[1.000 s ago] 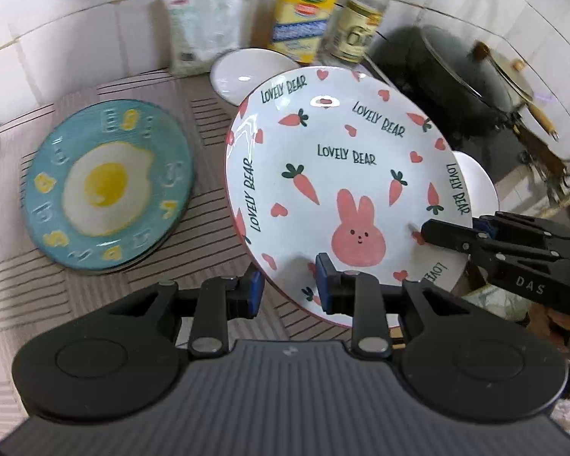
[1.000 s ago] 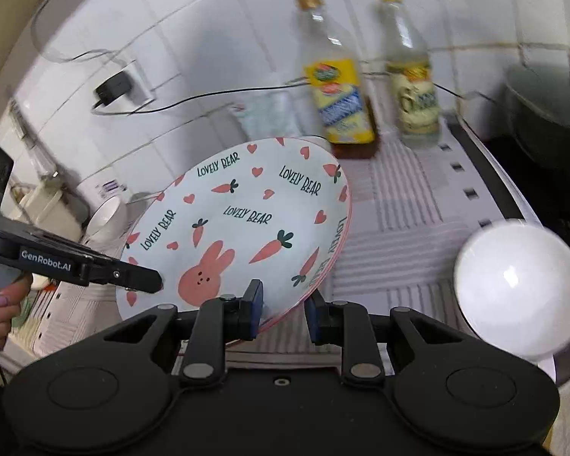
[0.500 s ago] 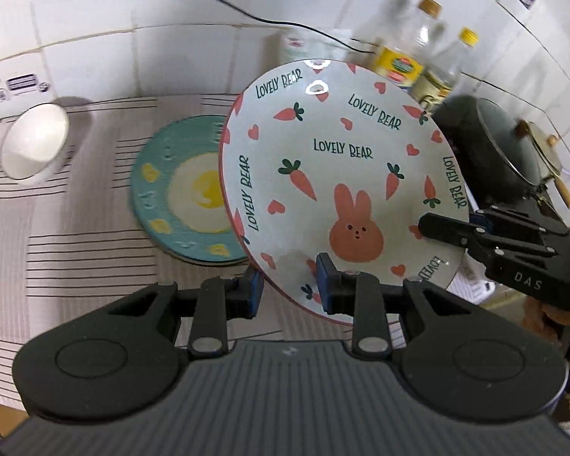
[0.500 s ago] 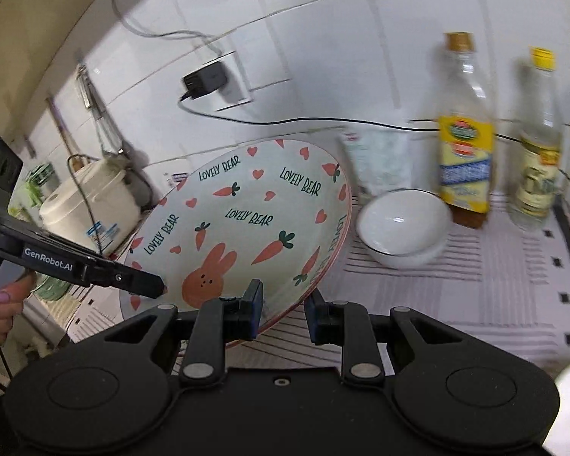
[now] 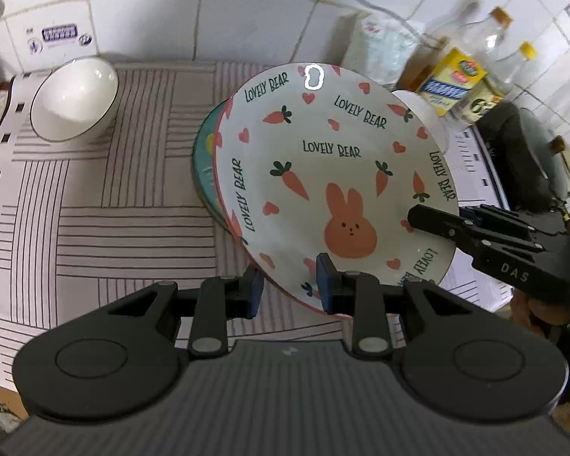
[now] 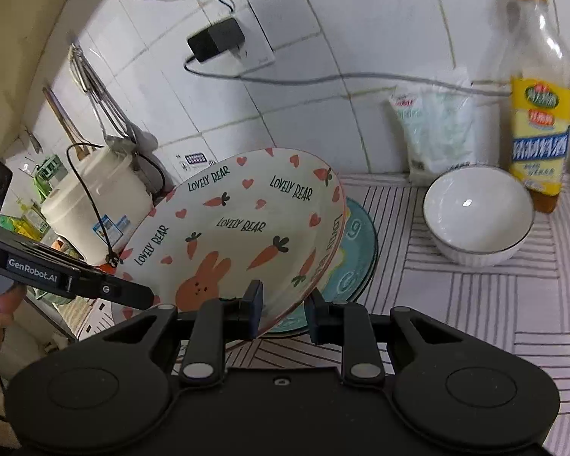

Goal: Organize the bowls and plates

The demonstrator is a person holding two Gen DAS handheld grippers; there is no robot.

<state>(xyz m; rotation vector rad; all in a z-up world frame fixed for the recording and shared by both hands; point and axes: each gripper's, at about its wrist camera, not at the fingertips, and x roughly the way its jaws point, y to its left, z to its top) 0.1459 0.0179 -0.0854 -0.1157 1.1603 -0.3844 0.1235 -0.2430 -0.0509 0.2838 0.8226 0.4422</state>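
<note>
Over striped mat (image 5: 95, 228), tilted rabbit-and-carrot plate (image 5: 334, 174), seemingly two stacked

I read "LOVELY BEAR" repeated across the rabbit plate (image 5: 334, 174). The right gripper (image 5: 429, 224) says "DAS". The left gripper (image 6: 148, 298) says "GenRobot.AI".

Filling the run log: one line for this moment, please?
phase: carry | left hand-held gripper: shut on bunny plate rim | right hand-held gripper: shut on rim | plate: tilted over blue plate
</note>
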